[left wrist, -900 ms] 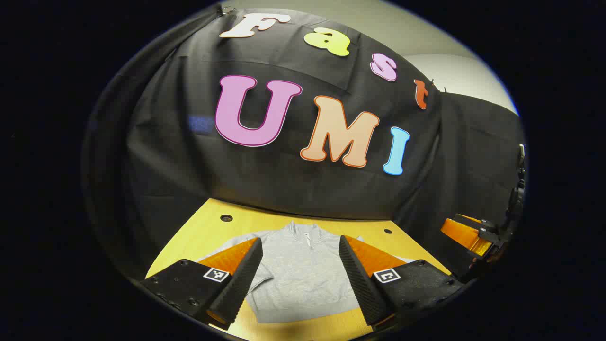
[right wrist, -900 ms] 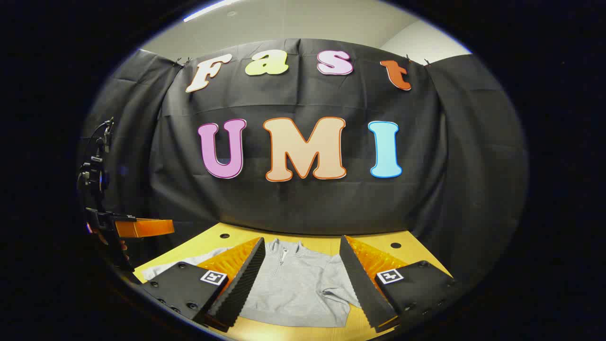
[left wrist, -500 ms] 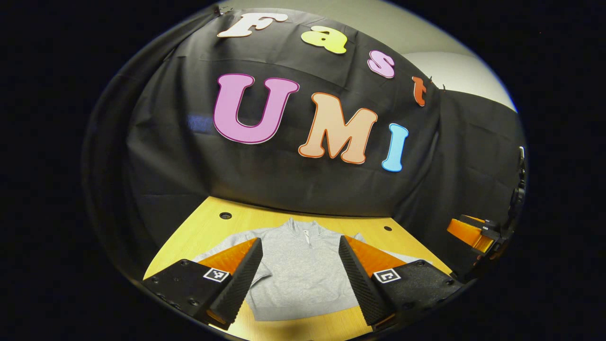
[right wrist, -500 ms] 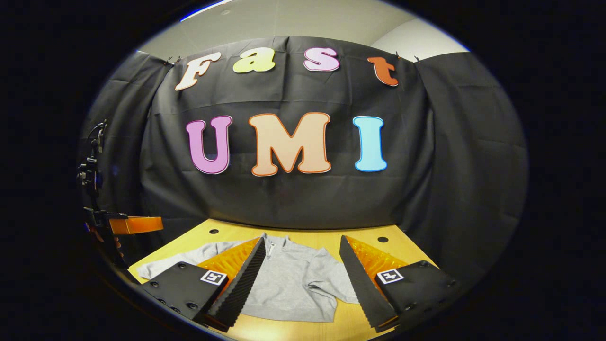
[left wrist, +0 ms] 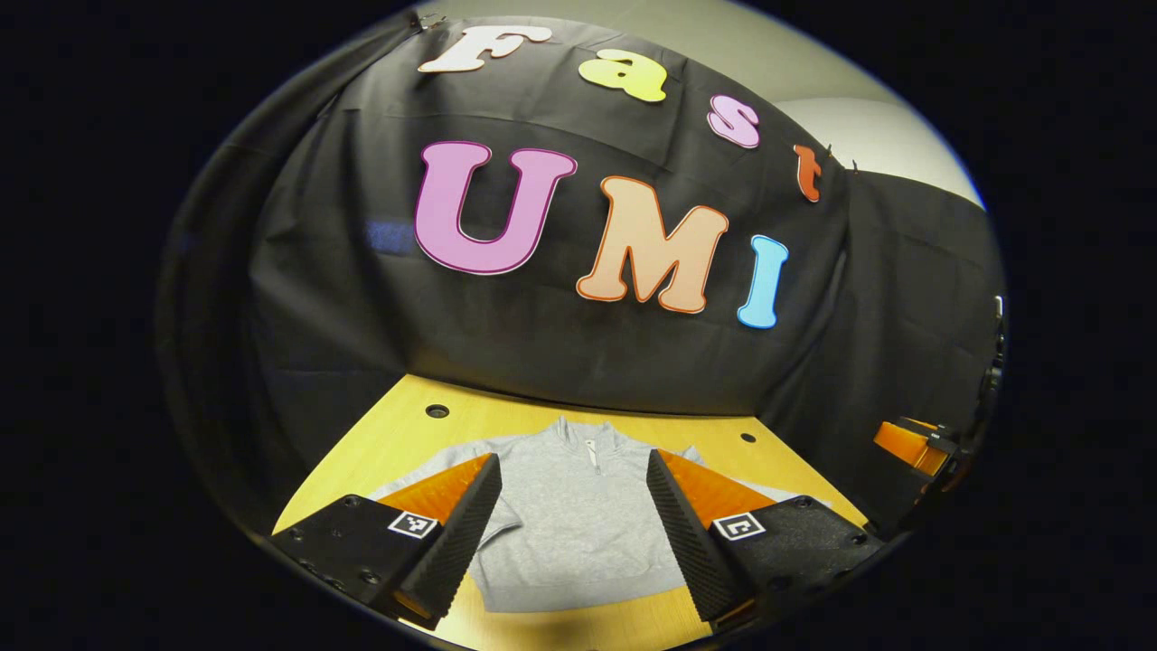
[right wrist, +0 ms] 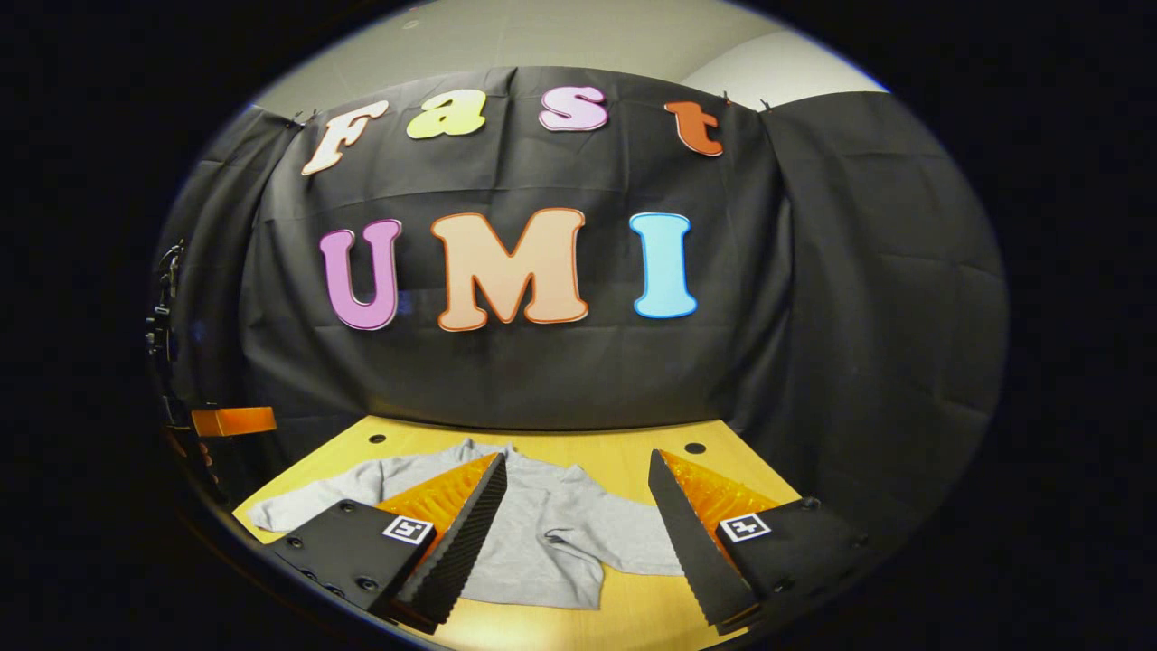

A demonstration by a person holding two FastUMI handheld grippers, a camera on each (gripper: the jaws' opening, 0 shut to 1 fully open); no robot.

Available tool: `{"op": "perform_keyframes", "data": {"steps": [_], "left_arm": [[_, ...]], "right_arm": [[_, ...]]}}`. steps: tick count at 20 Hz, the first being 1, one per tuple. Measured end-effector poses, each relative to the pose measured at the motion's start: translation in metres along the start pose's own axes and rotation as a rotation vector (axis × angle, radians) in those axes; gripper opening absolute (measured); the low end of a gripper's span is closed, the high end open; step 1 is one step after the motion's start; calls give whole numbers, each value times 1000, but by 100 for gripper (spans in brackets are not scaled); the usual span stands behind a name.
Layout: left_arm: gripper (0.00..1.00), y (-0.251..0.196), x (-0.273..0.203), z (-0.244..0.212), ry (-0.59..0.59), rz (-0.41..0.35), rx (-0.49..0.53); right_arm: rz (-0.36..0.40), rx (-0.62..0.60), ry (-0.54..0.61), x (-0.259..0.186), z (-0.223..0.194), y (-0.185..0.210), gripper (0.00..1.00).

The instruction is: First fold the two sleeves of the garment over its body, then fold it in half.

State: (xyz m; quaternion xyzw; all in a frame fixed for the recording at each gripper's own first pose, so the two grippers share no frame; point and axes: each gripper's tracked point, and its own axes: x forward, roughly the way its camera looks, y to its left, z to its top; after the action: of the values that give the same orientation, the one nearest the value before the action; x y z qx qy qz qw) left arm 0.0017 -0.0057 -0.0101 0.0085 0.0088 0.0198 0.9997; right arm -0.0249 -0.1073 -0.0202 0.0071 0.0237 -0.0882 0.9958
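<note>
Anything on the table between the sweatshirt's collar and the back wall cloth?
No: in the left gripper view, bare table runs from the collar of the grey sweatshirt to the cloth.

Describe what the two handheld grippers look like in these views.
The left gripper and the right gripper look alike: two wedge-shaped fingers with ribbed, sawtooth inner faces, mounted on black blocks with screw heads. Each block carries a small square black-and-white marker. At the left edge of the right gripper view, the other gripper's body carries thin cables.
</note>
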Motion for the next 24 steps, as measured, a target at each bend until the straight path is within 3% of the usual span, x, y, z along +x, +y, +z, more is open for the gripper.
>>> {"op": "perform_keyframes", "data": {"steps": [11, 17, 24], "left_arm": [[94, 9, 0, -20, 46, 79, 17], [94, 5, -2, -25, 43, 118, -44], [94, 7, -12, -33, 44, 209, -33]], "right_arm": [[-180, -2, 183, 22, -86, -146, 99], [-173, -40, 323, 38, -150, -198, 99], [-157, -73, 518, 63, -246, -252, 100]]}}
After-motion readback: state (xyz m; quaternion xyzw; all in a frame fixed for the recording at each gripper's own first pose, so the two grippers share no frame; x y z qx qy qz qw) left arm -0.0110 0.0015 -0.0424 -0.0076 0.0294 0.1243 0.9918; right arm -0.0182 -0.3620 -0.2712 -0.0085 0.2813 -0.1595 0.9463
